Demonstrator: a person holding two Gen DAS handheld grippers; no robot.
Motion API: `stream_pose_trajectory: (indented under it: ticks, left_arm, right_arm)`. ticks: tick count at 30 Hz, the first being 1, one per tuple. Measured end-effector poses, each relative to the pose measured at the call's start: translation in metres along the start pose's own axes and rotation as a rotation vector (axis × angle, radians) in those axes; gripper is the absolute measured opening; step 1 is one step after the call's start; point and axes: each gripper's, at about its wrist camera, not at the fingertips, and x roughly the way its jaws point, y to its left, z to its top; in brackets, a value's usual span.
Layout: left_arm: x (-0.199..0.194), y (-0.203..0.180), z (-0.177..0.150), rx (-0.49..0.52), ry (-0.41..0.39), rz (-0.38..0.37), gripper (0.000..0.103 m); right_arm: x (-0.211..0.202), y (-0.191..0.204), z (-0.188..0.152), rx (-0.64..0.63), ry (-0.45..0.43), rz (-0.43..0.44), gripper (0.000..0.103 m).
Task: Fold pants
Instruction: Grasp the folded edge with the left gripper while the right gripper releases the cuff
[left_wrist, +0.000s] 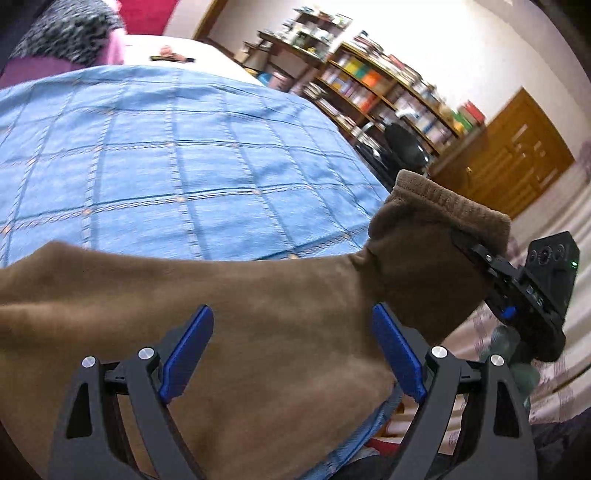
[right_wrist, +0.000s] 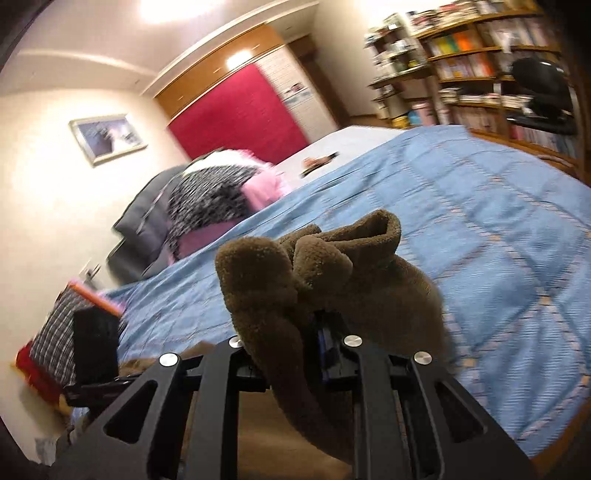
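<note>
Brown fleece pants (left_wrist: 258, 280) hang stretched across the near edge of a bed with a blue checked bedspread (left_wrist: 166, 147). My left gripper (left_wrist: 292, 310) is open wide. Its blue pads (left_wrist: 188, 354) stand on either side of the cloth without pressing it. To the right, my right gripper (left_wrist: 476, 254) is shut on the cuff end of a pant leg and holds it up. In the right wrist view the bunched brown pants (right_wrist: 258, 266) bulge out of the shut right gripper (right_wrist: 314, 317) above the bedspread (right_wrist: 480, 221). The pads are mostly hidden by cloth.
A heap of grey, black-and-white and pink textiles (right_wrist: 207, 206) lies at the bed's far end, near a small dark object (right_wrist: 319, 160). Bookshelves (left_wrist: 388, 85) and a black office chair (left_wrist: 402, 144) stand beyond the bed. A wooden door (left_wrist: 509, 158) is at the right.
</note>
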Motion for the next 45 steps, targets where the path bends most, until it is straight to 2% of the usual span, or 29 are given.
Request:
stream_pose_trajectory:
  ticks: [3,8,16,26,31,36,38,39,40,42,43,45]
  left_arm:
    - [-0.015,0.017,0.001,-0.042,-0.026,0.012,0.087]
    - [-0.045,0.053,-0.009,-0.121,-0.081,0.027,0.087]
    - [-0.078,0.100,-0.027,-0.220,-0.130,0.050,0.087]
    - [-0.098,0.130,-0.044,-0.290,-0.149,0.070,0.087]
    - [-0.094,0.131,-0.047,-0.304,-0.141,0.059,0.090]
    - [-0.081,0.123,-0.049,-0.292,-0.094,0.050,0.090]
    - [-0.075,0.119,-0.049,-0.287,-0.071,0.047,0.090]
    - [-0.073,0.118,-0.048,-0.287,-0.062,0.043,0.090]
    - [-0.071,0.117,-0.048,-0.286,-0.054,0.040,0.090]
    - [-0.066,0.113,-0.047,-0.280,-0.035,0.033,0.090]
    - [-0.064,0.112,-0.046,-0.276,-0.027,0.027,0.090]
    - [-0.061,0.109,-0.046,-0.274,-0.010,0.017,0.090]
  right_arm:
    - [0.019,0.039,-0.009,-0.098,0.030,0.030,0.018]
    - [0.051,0.088,-0.031,-0.180,0.114,0.102,0.018]
    - [0.107,0.154,-0.086,-0.338,0.274,0.155,0.018]
    - [0.140,0.169,-0.124,-0.411,0.415,0.199,0.018]
    - [0.152,0.165,-0.145,-0.432,0.528,0.255,0.021]
    - [0.154,0.160,-0.153,-0.434,0.558,0.284,0.022]
    - [0.154,0.157,-0.154,-0.433,0.570,0.305,0.025]
    - [0.153,0.156,-0.154,-0.436,0.578,0.319,0.031]
    - [0.151,0.156,-0.155,-0.442,0.591,0.357,0.045]
    - [0.143,0.159,-0.157,-0.467,0.600,0.426,0.062]
    - [0.138,0.162,-0.159,-0.498,0.604,0.453,0.066]
    - [0.131,0.163,-0.162,-0.532,0.616,0.487,0.067]
